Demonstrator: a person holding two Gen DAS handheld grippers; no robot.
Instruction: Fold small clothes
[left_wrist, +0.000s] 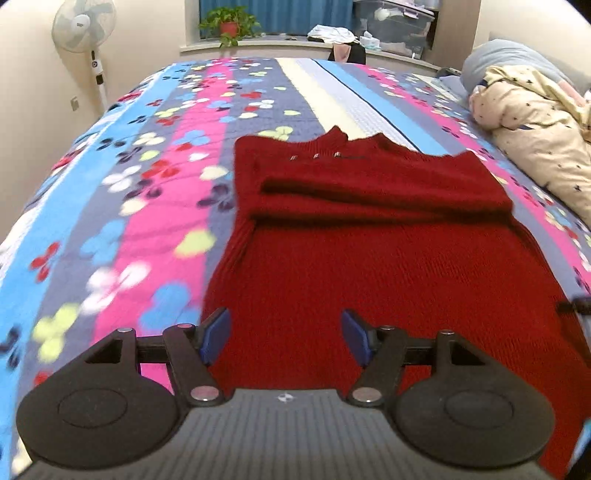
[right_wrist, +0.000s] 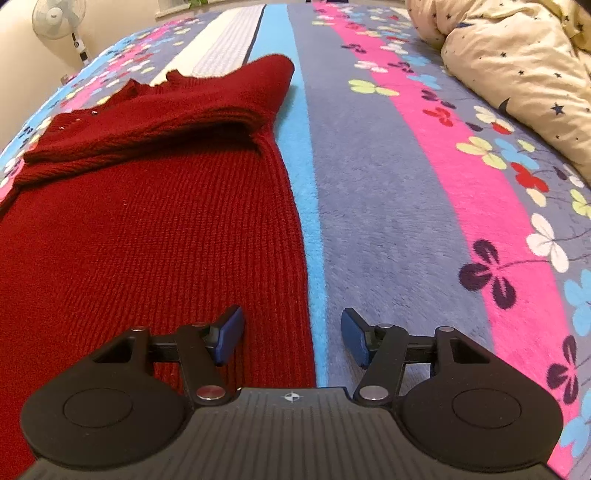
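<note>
Red sweater (left_wrist: 369, 240) on the flowered bedspread (left_wrist: 147, 166), sleeves folded in.
Left gripper (left_wrist: 286, 338) and right gripper (right_wrist: 291, 338) hover over its near edge, jaws wide, empty.

Left tongs (left_wrist: 284, 334) agape; right tongs (right_wrist: 291, 334) agape, empty

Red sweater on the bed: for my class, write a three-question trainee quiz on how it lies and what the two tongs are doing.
1. True or false: the red sweater has its sleeves folded across the chest.
2. Multiple choice: the right tongs hang over (A) the sweater's collar, (B) the sweater's side edge by the blue stripe of the blanket, (C) the star-print quilt.
3. Fill in: the left tongs are ____, with nothing gripped between the pads.

Key: 1 true; 2 B; 3 open
</note>
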